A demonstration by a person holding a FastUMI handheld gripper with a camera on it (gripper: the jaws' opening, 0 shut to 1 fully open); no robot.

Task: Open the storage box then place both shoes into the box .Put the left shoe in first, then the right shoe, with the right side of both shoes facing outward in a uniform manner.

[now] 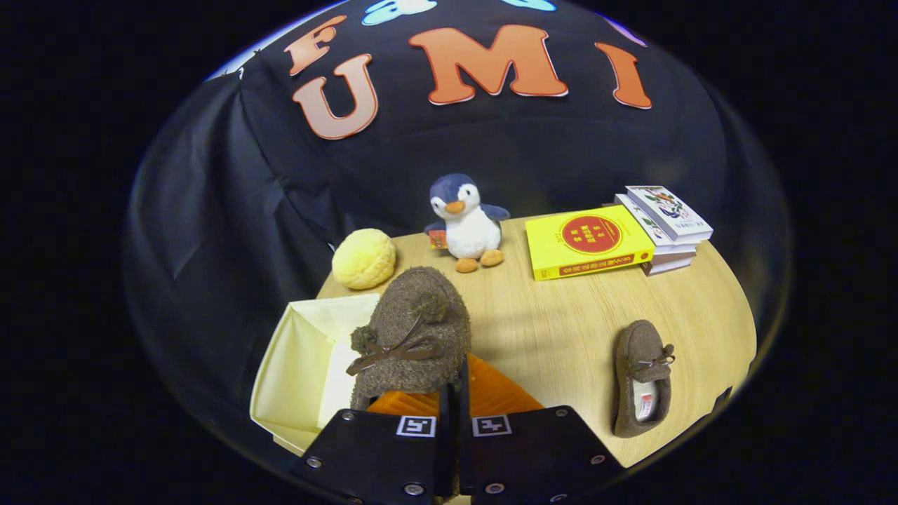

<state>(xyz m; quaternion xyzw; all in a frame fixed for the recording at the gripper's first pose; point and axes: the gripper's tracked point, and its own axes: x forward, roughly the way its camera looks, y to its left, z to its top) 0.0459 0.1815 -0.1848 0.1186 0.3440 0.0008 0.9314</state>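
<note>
The tool points forward and slightly downward, its two fingers drawn close together, clamped on a held item.

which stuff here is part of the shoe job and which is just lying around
Job: brown shoe clamped in the tongs beside the open cream storage box; second brown shoe on the table.
Lying about: penguin plush, yellow bun-shaped toy, yellow book, book stack.

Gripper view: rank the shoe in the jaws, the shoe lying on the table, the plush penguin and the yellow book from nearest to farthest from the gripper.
1. Held brown shoe, clamped in the gripper, over the open cream box.
2. Second brown shoe, on the table to the right.
3. Plush penguin and yellow book, at the far edge: too close to call.
</note>
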